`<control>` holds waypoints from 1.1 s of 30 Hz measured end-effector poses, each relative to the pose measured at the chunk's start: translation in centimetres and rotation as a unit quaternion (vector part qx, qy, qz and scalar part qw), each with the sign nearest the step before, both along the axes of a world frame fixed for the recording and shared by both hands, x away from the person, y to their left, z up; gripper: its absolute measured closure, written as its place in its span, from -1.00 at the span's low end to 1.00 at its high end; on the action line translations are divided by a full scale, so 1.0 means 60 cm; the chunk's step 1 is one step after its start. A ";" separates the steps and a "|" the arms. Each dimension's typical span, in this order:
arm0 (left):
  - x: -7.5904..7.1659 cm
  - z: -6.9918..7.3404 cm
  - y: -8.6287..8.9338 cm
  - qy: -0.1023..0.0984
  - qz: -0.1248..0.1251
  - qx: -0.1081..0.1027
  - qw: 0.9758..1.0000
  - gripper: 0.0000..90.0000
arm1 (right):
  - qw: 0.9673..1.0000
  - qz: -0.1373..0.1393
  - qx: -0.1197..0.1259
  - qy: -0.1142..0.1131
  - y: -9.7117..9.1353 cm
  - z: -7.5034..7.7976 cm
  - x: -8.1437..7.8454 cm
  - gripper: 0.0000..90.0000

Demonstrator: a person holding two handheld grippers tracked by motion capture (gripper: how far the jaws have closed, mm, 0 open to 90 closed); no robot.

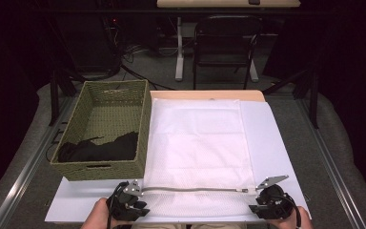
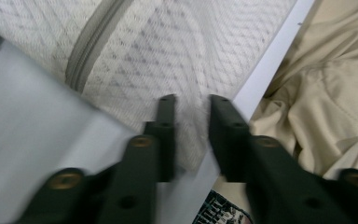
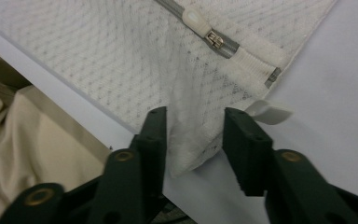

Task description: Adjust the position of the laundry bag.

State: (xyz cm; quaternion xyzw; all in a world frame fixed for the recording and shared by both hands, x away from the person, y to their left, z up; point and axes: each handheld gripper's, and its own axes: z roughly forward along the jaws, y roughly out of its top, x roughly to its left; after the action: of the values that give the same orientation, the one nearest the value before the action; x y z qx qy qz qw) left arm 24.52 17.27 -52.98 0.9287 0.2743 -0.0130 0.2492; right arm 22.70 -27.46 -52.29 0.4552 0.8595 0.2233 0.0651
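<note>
A white mesh zip bag (image 1: 195, 143) lies flat on a white board (image 1: 269, 138), its grey zipper (image 1: 195, 190) running across near the front edge. At the bag's near left corner my left gripper (image 1: 138, 202) is open; in the left gripper view the mesh (image 2: 168, 46) lies in the gap at the gripper (image 2: 191, 100), with the pads off it. My right gripper (image 1: 256, 206) is at the near right corner. There a raised fold of mesh (image 3: 191, 135) stands loose in the gripper (image 3: 195, 114), just below the zipper pull (image 3: 214, 39).
A green woven basket (image 1: 145, 129) stands left of the board with a black cloth (image 1: 100, 148) in it. A black chair (image 1: 224, 43) and a table leg stand beyond the table. Beige fabric (image 2: 326, 93) shows past the board's near edge.
</note>
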 end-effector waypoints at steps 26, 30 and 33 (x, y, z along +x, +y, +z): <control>0.006 0.024 -0.024 -0.077 0.023 -0.018 0.997 -0.65 | 0.998 -0.038 0.030 -0.034 -0.023 0.024 0.051 -0.70; 0.007 0.024 -0.026 -0.077 0.020 -0.014 0.997 -0.66 | 0.999 -0.040 0.020 -0.027 -0.022 0.019 0.058 -0.68; 0.007 0.023 -0.027 -0.076 0.021 -0.016 0.997 -0.66 | 0.999 -0.047 0.017 -0.020 -0.022 0.014 0.066 -0.64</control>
State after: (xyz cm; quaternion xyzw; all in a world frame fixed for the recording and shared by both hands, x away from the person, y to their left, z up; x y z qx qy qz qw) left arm 24.93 15.66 -51.59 0.9169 0.2742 0.0582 0.2842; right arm 26.66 -28.80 -51.46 0.4912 0.8318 0.2441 0.0848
